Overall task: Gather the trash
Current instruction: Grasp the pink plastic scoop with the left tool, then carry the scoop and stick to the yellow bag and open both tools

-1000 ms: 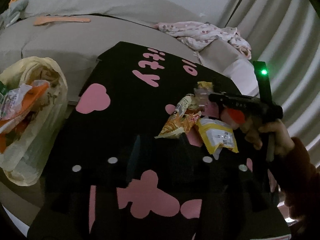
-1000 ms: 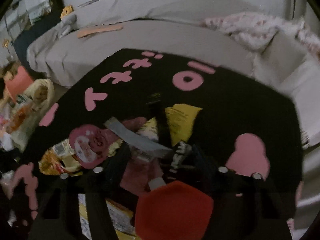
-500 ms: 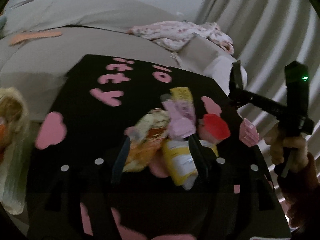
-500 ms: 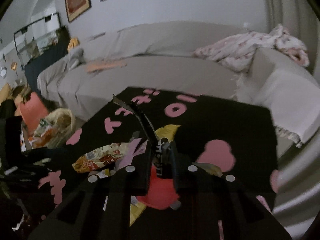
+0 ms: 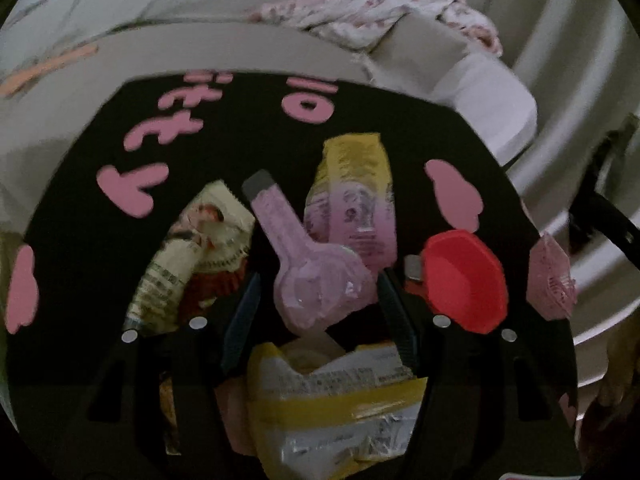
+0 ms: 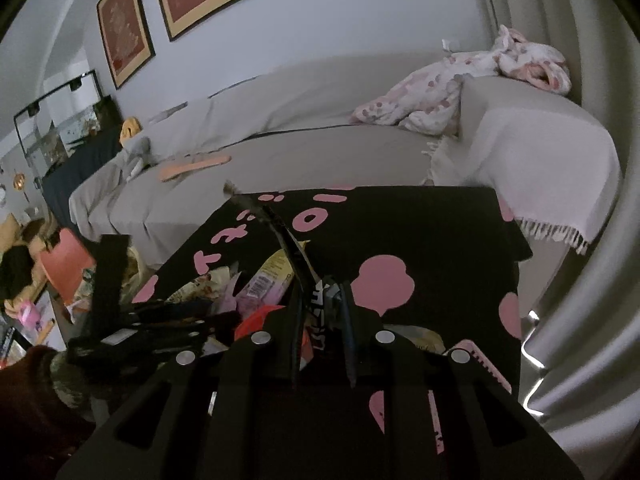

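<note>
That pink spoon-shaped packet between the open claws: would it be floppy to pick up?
Probably floppy: the pink packet looks like thin crinkled film, so its narrow neck may droop. Likely light too. Its glossy surface might slip between the left gripper's fingers.

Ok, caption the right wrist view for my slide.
Right tongs shut on a dark wrapper, lifted above the litter on the black-and-pink table.

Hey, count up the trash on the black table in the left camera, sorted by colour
Pink or lilac: 3, spoon-shaped packet, pink-and-yellow pouch, small wrapper at the right edge
Yellow: 1, noodle packet
Cream and red: 1, snack bag
Red: 1, lid
Total: 6
</note>
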Demonstrator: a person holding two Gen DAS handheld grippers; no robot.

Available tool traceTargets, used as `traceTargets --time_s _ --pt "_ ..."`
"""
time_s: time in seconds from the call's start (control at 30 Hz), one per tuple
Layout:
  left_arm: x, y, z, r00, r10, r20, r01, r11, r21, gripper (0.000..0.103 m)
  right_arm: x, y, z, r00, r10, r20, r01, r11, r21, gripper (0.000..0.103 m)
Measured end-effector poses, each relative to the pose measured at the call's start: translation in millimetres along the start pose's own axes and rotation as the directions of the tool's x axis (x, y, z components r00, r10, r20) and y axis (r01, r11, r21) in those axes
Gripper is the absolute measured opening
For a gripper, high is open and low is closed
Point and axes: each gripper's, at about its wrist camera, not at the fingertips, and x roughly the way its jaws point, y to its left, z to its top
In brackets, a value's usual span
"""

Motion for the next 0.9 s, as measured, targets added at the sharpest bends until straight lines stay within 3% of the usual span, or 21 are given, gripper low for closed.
traceTargets --time_s 0.03,0.3,0.63,0.9 --pt "-2 1 0 1.000 0.005 0.010 -0.005 1.000 -0.005 0.049 -2 -1 -1 1.000 0.001 0.003 -0.001 1.000 0.003 0.018" --pt "-35 -3 -8 0.999 -0.016 0.037 0.016 1.000 0.011 0.049 -17 7 -4 1.000 0.017 0.025 -0.016 1.000 -0.007 0.018" --pt "-133 -4 -48 0.984 -0.085 0.159 0.076 0.995 0.062 0.049 -50 60 -3 0.996 0.061 0.058 -0.054 0.992 -0.110 0.018" --pt "-214 22 -85 0.959 -0.001 0.284 -0.022 0.997 0.079 0.049 -68 131 -9 0.982 0.181 0.054 -0.164 0.960 -0.228 0.018"
